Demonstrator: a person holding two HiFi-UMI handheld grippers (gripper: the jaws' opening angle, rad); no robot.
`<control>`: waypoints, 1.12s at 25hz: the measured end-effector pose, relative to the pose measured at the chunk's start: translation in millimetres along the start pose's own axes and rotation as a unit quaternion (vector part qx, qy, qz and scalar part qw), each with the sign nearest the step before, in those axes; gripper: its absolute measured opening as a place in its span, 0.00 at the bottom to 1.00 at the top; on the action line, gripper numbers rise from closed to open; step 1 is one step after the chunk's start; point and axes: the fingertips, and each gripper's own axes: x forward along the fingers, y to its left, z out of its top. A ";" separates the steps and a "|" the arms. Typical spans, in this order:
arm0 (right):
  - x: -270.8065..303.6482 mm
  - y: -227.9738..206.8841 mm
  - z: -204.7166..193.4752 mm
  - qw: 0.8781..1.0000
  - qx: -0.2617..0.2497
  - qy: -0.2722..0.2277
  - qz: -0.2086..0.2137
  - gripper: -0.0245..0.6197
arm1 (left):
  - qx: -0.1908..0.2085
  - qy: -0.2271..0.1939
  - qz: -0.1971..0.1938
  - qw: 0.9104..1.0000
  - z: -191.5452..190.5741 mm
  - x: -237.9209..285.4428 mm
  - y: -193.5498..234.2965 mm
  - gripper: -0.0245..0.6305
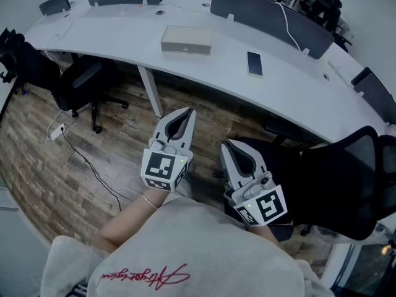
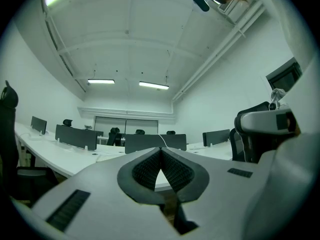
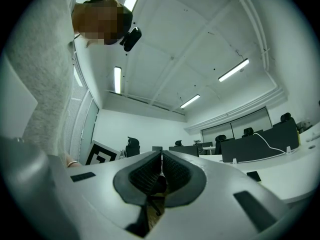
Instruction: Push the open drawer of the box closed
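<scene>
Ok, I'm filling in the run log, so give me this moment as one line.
left gripper: shut, empty | right gripper: shut, empty | both: short of desk, apart from box | box: on desk, untouched

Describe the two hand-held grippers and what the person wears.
Both the left hand-held gripper and the right hand-held gripper have white, tapering shells with dark ribbed pads, and each carries a cube with black-and-white square markers. The person wears a grey top with red script and a thin bracelet.
</scene>
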 end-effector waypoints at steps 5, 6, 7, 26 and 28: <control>1.4 7.8 2.1 1.000 -0.001 -0.006 0.006 0.07 | 0.003 0.000 0.002 1.000 2.7 -11.7 -0.2 0.06; 2.0 9.2 1.7 1.000 -0.001 -0.006 0.007 0.07 | 0.005 0.000 0.001 1.000 3.7 -12.9 -0.7 0.06; 2.4 10.5 1.1 1.000 -0.002 -0.005 0.008 0.07 | 0.007 -0.001 -0.001 1.000 4.2 -14.3 -1.3 0.06; 2.0 31.3 -1.2 1.000 -0.015 -0.002 0.022 0.07 | 0.011 0.005 0.001 1.000 0.0 -42.7 -7.5 0.06; 1.1 33.1 -1.1 1.000 -0.016 -0.002 0.024 0.07 | 0.009 0.005 0.002 1.000 -1.8 -45.1 -8.6 0.06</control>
